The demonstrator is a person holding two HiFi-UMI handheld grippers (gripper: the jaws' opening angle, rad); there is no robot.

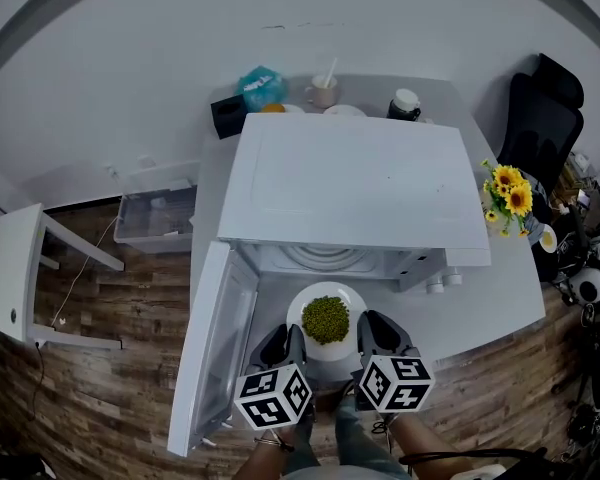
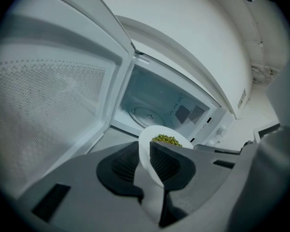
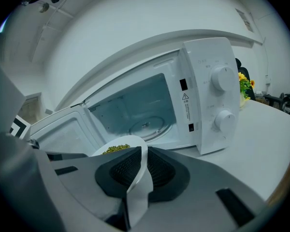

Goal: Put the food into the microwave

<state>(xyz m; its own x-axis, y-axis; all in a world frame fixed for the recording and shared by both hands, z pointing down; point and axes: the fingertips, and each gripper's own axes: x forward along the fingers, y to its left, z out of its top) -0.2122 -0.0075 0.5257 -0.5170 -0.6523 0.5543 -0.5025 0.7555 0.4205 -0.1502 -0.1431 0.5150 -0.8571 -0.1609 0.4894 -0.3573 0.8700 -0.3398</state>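
White box-shaped microwave is set on the white table, its hinged door swung out to the left. Before the open cavity, the white round plate carrying green peas is held between the left gripper, clamped on its left rim, and the right gripper, clamped on its right rim. Behind the microwave are ranged a teal crinkled bag, a beige cup and a black-lidded jar. Yellow sunflowers are placed right of the microwave.

I noted the microwave casing as smooth, white and faintly glossy, plastic by appearance. The plate read as glazed white ceramic (possibly plastic). The pads were black, ribbed, matt rubber-like. The floor looked wood-grained.
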